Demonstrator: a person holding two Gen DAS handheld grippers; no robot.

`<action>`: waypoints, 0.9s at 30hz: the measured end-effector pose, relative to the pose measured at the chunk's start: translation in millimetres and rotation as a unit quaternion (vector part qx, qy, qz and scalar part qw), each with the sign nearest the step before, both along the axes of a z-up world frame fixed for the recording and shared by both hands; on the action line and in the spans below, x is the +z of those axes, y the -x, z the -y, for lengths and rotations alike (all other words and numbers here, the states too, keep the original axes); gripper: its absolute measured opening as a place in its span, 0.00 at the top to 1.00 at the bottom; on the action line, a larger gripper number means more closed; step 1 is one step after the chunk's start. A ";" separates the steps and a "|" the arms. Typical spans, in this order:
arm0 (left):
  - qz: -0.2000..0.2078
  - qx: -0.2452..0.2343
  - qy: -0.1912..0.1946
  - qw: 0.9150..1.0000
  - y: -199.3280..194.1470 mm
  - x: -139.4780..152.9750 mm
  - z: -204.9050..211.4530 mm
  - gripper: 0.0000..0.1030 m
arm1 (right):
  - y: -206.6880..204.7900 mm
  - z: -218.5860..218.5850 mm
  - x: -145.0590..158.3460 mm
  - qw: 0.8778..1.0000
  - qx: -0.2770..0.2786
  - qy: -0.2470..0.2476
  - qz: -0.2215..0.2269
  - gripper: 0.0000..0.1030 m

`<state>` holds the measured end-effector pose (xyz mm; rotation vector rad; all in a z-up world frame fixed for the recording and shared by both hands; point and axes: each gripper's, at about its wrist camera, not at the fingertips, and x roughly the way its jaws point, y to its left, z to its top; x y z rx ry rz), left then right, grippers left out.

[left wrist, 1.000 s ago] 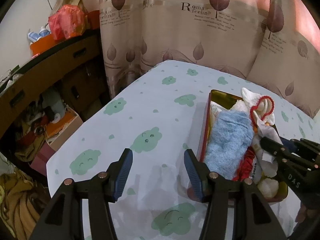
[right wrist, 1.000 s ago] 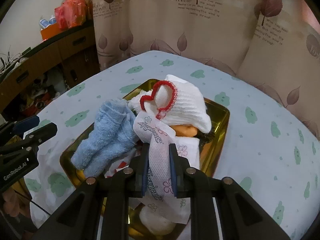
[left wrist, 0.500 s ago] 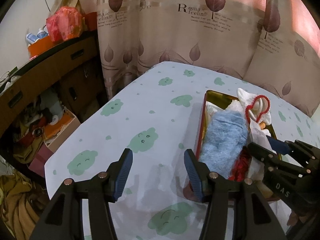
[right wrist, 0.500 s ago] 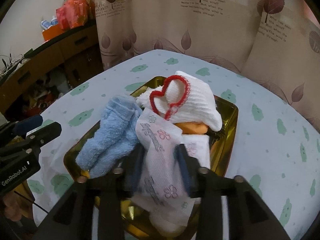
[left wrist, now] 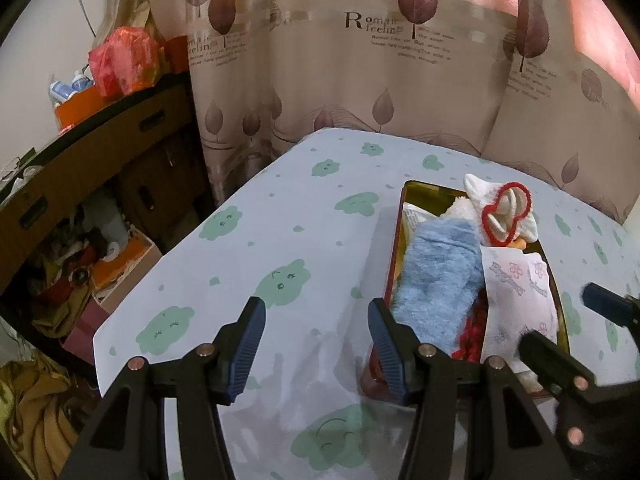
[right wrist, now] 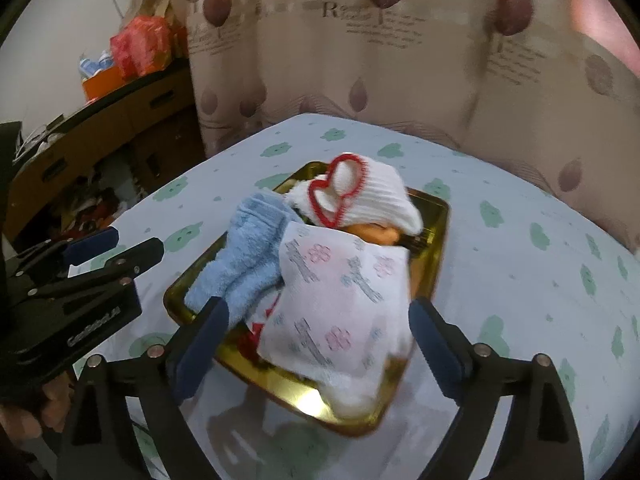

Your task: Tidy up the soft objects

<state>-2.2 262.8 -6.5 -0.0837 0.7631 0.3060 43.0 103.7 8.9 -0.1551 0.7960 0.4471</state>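
Tray (right wrist: 434, 240) on tabletop (right wrist: 520, 280), holding towel (right wrist: 244, 256) at left, printed cloth (right wrist: 340, 308) at right, knit hat (right wrist: 380, 196) behind both; curtain (right wrist: 360, 60) beyond.

Left claw (left wrist: 316, 344) and right claw (right wrist: 320, 348) both gape wide, gripping nothing.

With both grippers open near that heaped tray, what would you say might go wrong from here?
1. The white printed cloth is draped over the gold tray's near rim, so it may slide onto the table.
2. The blue towel also overhangs the rim and might snag the right hand-held gripper if it advances.
3. The left hand-held gripper sits close to the tray edge; a bump could shift it.
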 end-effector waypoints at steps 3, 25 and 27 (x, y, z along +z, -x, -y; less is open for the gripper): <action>0.001 -0.005 -0.002 1.000 0.8 0.4 3.7 0.47 | 8.0 8.2 2.0 1.000 -0.014 -0.004 0.003 0.09; -0.003 -0.012 -0.007 1.000 1.4 -0.7 11.8 0.47 | 19.6 26.8 -18.9 0.999 -0.031 -0.017 -0.030 0.08; -0.004 -0.012 -0.006 1.000 1.2 -0.6 12.0 0.47 | 17.9 28.0 -20.3 0.999 -0.030 -0.020 -0.035 0.08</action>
